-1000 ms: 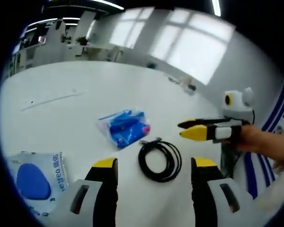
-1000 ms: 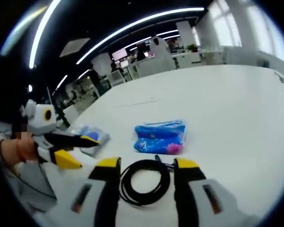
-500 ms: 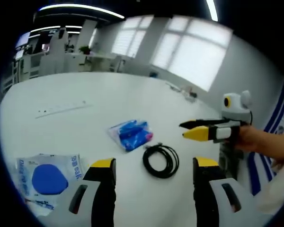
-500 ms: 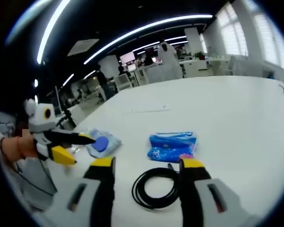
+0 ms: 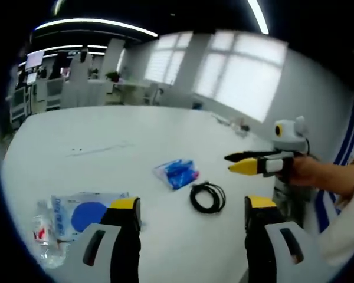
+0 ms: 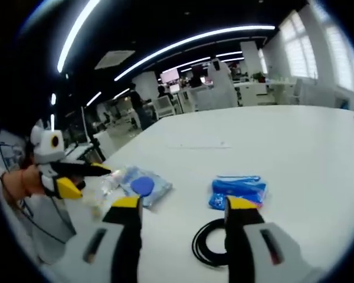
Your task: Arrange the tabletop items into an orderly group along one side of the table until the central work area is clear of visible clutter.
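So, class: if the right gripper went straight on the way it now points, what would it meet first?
Probably the coiled black cable, lying on the white table just ahead between the right gripper's open jaws; the blue packet lies beyond. Depth is uncertain.

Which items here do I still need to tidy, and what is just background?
To tidy: black coiled cable, small blue packet, clear bag with the blue disc.

Background: office desks, windows, ceiling lights.

Both views high above the white table (image 5: pixel 106 135), facing across it from opposite sides, sharing the cable coil (image 5: pixel 207 197).
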Demonstrator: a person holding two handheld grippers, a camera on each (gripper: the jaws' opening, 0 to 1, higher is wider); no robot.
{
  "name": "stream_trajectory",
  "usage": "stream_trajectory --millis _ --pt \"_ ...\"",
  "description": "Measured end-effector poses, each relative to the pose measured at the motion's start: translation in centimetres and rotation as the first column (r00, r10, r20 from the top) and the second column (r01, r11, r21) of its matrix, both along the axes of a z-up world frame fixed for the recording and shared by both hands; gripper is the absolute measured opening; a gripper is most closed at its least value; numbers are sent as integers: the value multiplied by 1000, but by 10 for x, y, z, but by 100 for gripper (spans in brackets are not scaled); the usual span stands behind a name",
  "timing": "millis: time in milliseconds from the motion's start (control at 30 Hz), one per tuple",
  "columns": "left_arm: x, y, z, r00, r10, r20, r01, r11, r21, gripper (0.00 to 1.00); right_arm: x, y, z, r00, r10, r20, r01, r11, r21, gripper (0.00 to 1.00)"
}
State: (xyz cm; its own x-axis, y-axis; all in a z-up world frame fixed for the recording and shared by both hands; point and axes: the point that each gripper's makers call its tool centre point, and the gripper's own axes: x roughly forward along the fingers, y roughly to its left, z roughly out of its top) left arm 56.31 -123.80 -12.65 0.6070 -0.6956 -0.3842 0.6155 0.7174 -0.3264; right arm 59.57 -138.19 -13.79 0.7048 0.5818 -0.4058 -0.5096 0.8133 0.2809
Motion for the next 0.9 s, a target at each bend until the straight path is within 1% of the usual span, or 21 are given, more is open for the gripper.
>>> stream_trajectory --millis 67,267,400,533,567,700,900 --pt "-3 10 5 1000 14 12 -14 1000 -3 70 -2 7 2 1000 7 3 -7 1000 0 54" --pt "-20 53 17 998 59 33 -60 998 3 72 -11 35 10 999 41 16 -41 999 2 54" --pt "-28 77 22 996 77 37 -78 997 9 74 -17 54 12 998 62 17 -62 998 0 54" --pt "-32 101 31 993 108 55 -108 994 8 74 -23 71 13 997 77 19 -77 997 -2 54" --pt "-33 106 32 992 113 55 -113 994 7 74 -22 71 13 997 81 15 -80 997 -2 54" --pt "-37 127 34 990 131 58 -132 991 16 74 -25 85 14 995 103 19 -102 995 -21 56" --pt "-39 146 38 987 145 66 -146 989 17 74 -27 103 16 993 115 16 -115 993 -18 60"
